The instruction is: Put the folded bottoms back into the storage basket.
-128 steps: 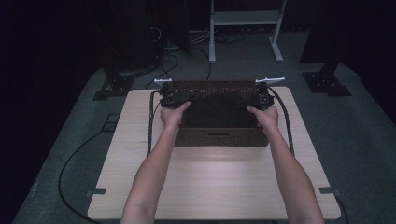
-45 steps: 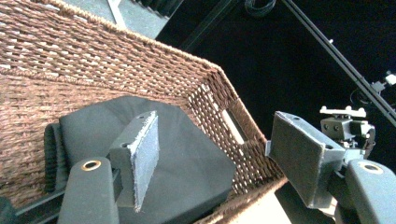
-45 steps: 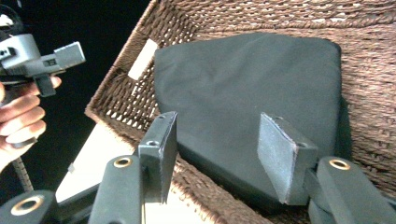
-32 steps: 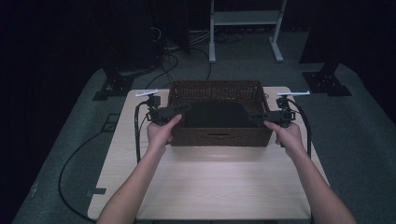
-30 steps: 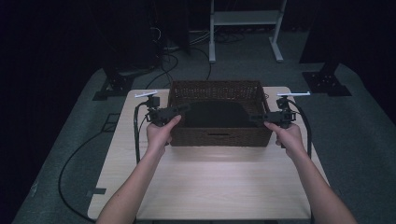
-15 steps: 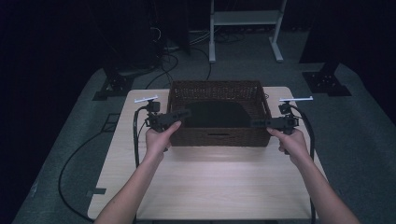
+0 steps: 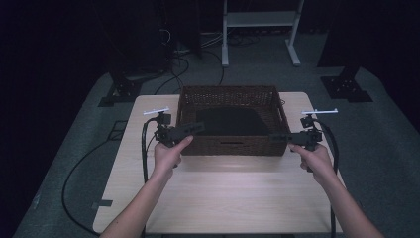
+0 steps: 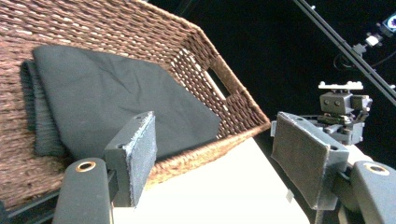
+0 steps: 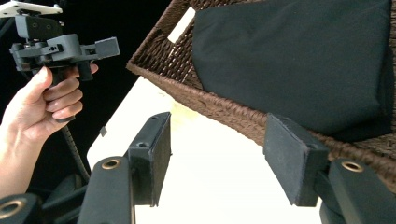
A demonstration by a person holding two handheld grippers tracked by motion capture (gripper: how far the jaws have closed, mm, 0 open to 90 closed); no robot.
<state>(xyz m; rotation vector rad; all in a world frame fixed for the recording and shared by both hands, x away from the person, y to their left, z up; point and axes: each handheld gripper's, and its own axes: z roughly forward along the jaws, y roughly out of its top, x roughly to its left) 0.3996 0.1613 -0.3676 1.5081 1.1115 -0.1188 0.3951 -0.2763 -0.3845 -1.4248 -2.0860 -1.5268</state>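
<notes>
High view: the basket [image 7: 230, 120] stands at the far middle of the tabletop [image 7: 223, 193], a dark cloth [image 7: 230, 121] inside. The left hand-held gripper [image 7: 197, 127] and right hand-held gripper [image 7: 274, 137] flank its near corners. Left gripper view: jaws apart, nothing between them. Right gripper view: jaws have just been opening, nothing between them, basket rim beyond.

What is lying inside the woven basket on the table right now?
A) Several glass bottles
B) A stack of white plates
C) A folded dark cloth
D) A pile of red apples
C: the high view shows a folded dark cloth lying flat on the bottom of the brown woven basket, and both tool views show the same dark fabric against the wicker wall.
</notes>
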